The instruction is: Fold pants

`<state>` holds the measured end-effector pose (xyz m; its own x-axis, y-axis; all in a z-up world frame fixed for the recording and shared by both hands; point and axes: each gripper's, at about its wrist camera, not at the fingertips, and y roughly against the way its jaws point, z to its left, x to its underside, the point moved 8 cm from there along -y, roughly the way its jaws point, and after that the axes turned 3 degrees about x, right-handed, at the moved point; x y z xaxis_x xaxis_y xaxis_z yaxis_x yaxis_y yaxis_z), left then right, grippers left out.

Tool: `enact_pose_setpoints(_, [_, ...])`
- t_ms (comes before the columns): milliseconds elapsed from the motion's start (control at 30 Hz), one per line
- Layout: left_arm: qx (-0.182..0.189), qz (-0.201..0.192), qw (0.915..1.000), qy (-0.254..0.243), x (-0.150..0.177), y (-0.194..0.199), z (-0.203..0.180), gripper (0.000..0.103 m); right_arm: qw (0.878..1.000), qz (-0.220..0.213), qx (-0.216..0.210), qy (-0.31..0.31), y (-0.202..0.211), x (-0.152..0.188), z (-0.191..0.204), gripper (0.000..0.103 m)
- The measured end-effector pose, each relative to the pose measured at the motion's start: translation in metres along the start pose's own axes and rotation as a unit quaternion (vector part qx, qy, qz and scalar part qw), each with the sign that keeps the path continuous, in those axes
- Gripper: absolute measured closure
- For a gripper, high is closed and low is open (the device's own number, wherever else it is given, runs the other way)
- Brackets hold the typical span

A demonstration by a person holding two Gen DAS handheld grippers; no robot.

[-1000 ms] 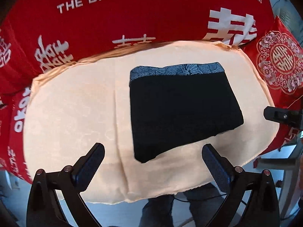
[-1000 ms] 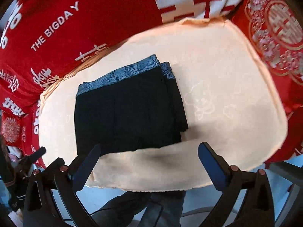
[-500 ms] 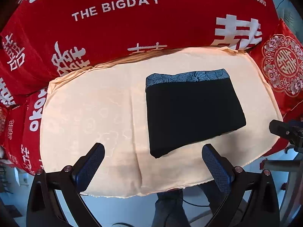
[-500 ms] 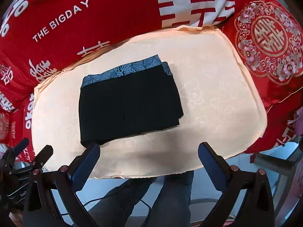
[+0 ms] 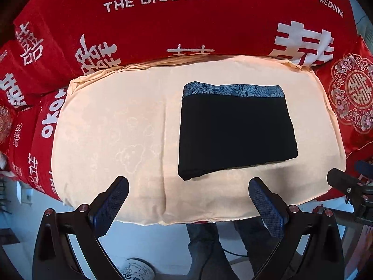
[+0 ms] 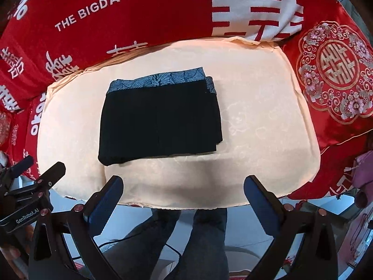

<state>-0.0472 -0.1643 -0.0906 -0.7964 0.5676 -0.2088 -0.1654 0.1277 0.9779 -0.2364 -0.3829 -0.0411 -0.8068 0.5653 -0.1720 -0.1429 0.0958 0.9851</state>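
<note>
Both tongs, left tongs (image 5: 188,200) and right tongs (image 6: 183,198), are pulling back wide open and empty; folded pants (image 5: 235,135) are lying finished near the cushion (image 5: 112,128) back edge.

Peach cloth (image 5: 112,126) with faint embossed bear and cloud motifs covers the work surface, edges frayed at the front. Behind and around it, red bedding (image 5: 163,28) printed in white: "THE BIGDAY", "HAPPY WEDDING", large Chinese characters. Red cushion (image 6: 335,70) with gold-and-floral medallion at right. Pale bluish floor (image 5: 151,242) below the front edge (cable trailing on it). White printed object (image 5: 137,269) on floor, unclear what. Bright, even light.
</note>
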Motion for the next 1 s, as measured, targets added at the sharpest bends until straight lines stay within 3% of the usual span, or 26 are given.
enact_pose_setpoints(1000, [-0.002,0.001,0.9999,-0.016,0.0,0.009,-0.014,0.0,1.0,-0.01,0.005,-0.008,0.009,0.002,-0.003,0.0])
